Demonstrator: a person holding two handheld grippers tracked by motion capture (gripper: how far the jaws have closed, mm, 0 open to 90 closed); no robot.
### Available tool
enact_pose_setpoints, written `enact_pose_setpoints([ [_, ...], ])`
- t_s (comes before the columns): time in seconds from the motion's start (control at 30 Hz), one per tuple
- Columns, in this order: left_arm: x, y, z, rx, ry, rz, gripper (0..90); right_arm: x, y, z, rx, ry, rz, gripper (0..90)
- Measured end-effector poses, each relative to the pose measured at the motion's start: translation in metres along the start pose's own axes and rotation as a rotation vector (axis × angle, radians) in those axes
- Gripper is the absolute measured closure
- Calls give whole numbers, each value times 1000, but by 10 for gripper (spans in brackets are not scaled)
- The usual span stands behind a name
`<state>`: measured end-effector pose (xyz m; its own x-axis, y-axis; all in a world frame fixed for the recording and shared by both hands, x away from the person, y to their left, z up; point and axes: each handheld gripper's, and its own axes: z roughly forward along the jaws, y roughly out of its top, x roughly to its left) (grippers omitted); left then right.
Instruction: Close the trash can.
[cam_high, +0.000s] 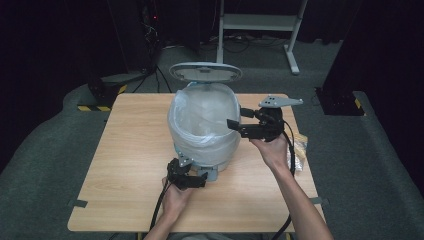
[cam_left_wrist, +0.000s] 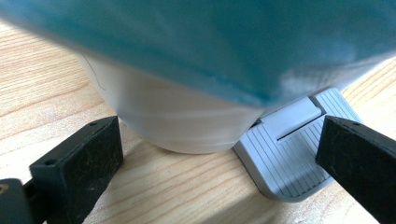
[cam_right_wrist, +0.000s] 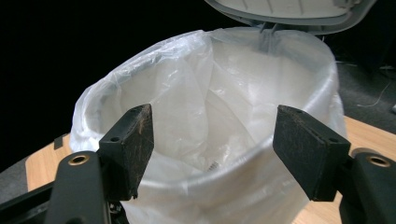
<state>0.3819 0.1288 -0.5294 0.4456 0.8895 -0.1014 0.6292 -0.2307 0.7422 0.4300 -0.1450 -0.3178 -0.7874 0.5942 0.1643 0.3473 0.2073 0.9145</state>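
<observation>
We hold the right gripper (cam_high: 239, 117) just beside the rim of the lined bin (cam_high: 204, 131), jaws spread wide and grasping nothing; the bag (cam_right_wrist: 201, 107) lies ahead of them, and the lid (cam_high: 205, 72) stands raised beyond. Our left gripper (cam_high: 200, 178) sits low on the table (cam_high: 125, 150) at the bin's foot, jaws released, one of them over the grey pedal (cam_left_wrist: 289, 158), the bin's base just ahead between them.
</observation>
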Motion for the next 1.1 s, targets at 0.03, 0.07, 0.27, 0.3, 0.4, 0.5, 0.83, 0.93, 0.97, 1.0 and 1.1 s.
enact_pose_setpoints([
  [0.03, 0, 0, 0, 0, 0, 0, 8, 0, -2, -4, -2, -13, -8, 291],
  [0.07, 0, 0, 0, 0, 0, 0, 8, 0, -2, -4, -2, -13, -8, 291],
  [0.27, 0, 0, 0, 0, 0, 0, 8, -4, -12, -13, 3, -37, 5, 293],
  [0.3, 0, 0, 0, 0, 0, 0, 7, -6, -15, -16, 0, -40, 13, 293],
  [0.4, 0, 0, 0, 0, 0, 0, 8, -6, -18, -20, -8, -49, 12, 294],
  [0.5, 0, 0, 0, 1, 0, 1, 8, -6, -23, -28, -15, -67, 8, 294],
  [0.83, 0, 0, 0, 1, 0, 1, 8, -15, -43, -38, -1, -133, 27, 296],
  [0.93, 0, 0, 0, 1, 1, 1, 8, -16, -48, -38, 5, -139, 35, 297],
  [0.97, 0, 0, 0, 0, 1, 1, 8, -18, -53, -39, 10, -144, 45, 298],
  [1.0, 0, 0, 0, 0, 1, 1, 8, -19, -55, -39, 12, -147, 49, 299],
  [1.1, 0, 0, 0, 0, 2, 3, 8, -23, -65, -41, 16, -154, 69, 302],
])
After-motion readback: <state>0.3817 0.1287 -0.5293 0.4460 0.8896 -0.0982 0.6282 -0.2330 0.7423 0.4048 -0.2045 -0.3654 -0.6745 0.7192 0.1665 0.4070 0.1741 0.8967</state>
